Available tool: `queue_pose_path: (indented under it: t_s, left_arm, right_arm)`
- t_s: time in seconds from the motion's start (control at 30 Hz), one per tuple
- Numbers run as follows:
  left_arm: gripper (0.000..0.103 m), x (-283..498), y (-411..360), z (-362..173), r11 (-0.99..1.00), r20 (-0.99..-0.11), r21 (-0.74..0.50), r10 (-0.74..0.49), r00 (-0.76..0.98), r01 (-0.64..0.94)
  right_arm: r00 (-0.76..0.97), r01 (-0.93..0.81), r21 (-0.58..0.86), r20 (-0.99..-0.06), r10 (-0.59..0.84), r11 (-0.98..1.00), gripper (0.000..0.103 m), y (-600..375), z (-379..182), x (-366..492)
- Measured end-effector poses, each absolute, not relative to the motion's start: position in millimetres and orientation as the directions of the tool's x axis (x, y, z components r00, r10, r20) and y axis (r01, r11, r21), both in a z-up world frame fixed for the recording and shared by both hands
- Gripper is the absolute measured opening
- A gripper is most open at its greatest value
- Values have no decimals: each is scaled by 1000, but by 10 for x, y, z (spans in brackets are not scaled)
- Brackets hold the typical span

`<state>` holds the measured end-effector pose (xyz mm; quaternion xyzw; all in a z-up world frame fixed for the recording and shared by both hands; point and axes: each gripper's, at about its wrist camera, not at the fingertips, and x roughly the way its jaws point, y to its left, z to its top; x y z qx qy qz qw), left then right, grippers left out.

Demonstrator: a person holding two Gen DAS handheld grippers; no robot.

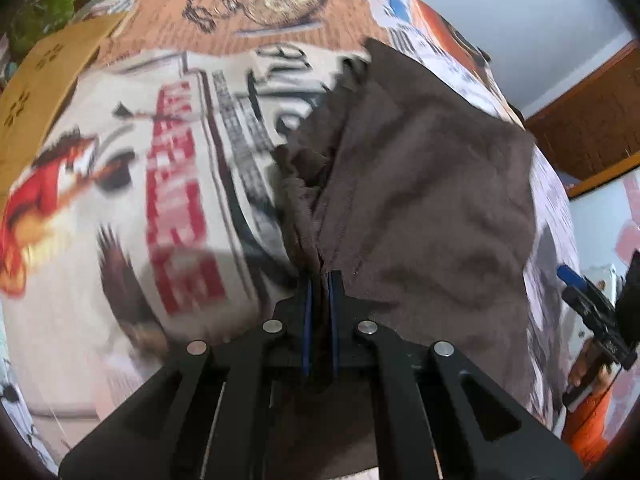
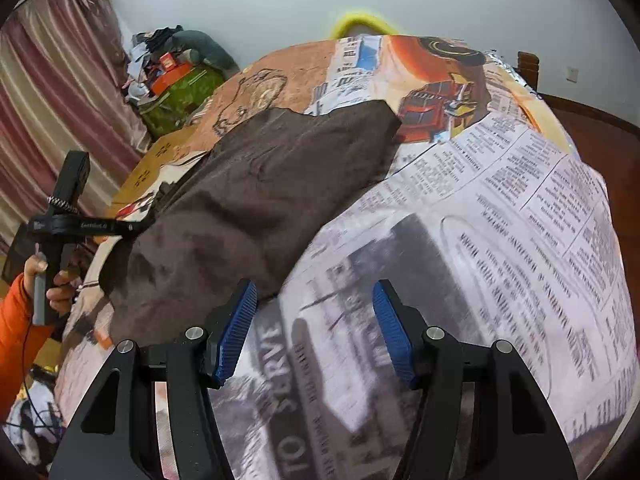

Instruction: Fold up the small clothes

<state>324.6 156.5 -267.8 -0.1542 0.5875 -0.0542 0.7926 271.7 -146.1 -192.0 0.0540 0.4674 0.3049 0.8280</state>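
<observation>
Brown garment lies spread on a bed covered by a newspaper-print bedspread with red trucks and columns of text. Left hand-held gripper is clamped on the garment's near edge, the cloth bunched into a fold between its 2 blue pads. Right hand-held gripper hovers over the bedspread with its jaws apart and nothing between them; its left pad sits just beside the garment's near corner. An orange sleeve shows at the bed's side. Striped curtains hang behind.
</observation>
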Motion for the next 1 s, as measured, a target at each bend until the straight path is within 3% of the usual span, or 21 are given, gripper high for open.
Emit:
queue_pose_path:
  t_s: [0.3, 0.47, 0.73, 0.87, 1.0]
  left_arm:
    - [6, 2814, 1018, -2643, 924, -896, -381, -360, 258, -31]
    - [6, 2722, 913, -2527, 961, -911, -277, -267, 315, 13]
    - [8, 2580, 1094, -2436, 972, -910, -233, -216, 353, -5]
    - [16, 2572, 1112, -2477, 953, -901, -304, -285, 326, -6]
    - [16, 2526, 1021, -2558, 934, -895, -358, -343, 284, 1]
  right_arm:
    - [329, -459, 390, -760, 560, 798, 57, -1418, -1932, 2418]
    - [351, -453, 370, -762, 544, 811, 57, -1470, -1868, 2366]
    - [294, -481, 292, -835, 465, 827, 57, -1351, -2110, 2325]
    - [284, -498, 271, -847, 450, 824, 57, -1301, -2165, 2285]
    - [286, -505, 265, -847, 449, 822, 57, -1289, -2147, 2286]
